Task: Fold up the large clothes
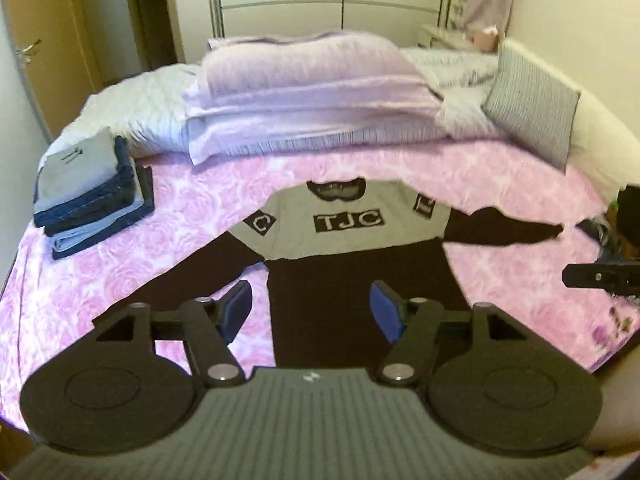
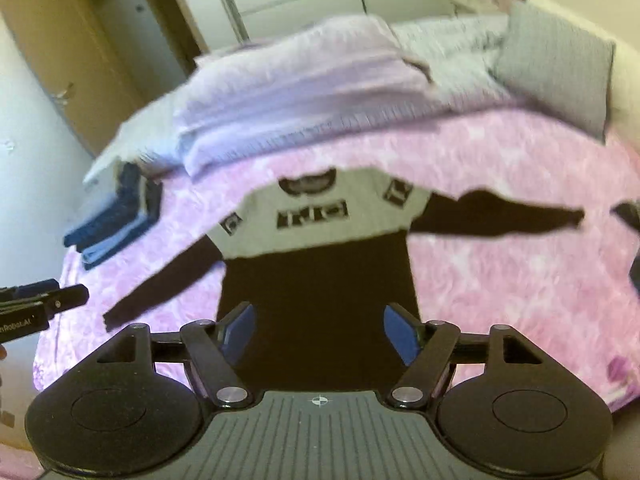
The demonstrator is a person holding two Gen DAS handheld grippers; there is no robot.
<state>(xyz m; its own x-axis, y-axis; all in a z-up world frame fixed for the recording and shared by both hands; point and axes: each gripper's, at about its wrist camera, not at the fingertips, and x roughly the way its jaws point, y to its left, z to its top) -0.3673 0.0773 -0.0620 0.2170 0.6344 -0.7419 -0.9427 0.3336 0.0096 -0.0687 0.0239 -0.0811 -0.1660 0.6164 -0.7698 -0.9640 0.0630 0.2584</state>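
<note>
A long-sleeved sweater (image 1: pixel 344 264) (image 2: pixel 320 280) lies flat and face up on the pink bedspread (image 1: pixel 200 208) (image 2: pixel 500 240), sleeves spread out to both sides. Its chest is grey with "TJC" lettering; its body and sleeves are dark. My left gripper (image 1: pixel 312 312) hovers open above the sweater's lower left side, holding nothing. My right gripper (image 2: pixel 318 334) hangs open over the sweater's hem, also holding nothing. The right gripper's tip (image 1: pixel 592 276) shows at the right edge of the left wrist view. The left gripper's tip (image 2: pixel 48 300) shows at the left edge of the right wrist view.
A stack of folded jeans and grey clothes (image 1: pixel 92 192) (image 2: pixel 116 220) sits at the bed's left side. A folded lilac duvet (image 1: pixel 304 92) (image 2: pixel 300 96) and a striped pillow (image 1: pixel 532 108) lie beyond the sweater. A wardrobe and a wooden door stand behind.
</note>
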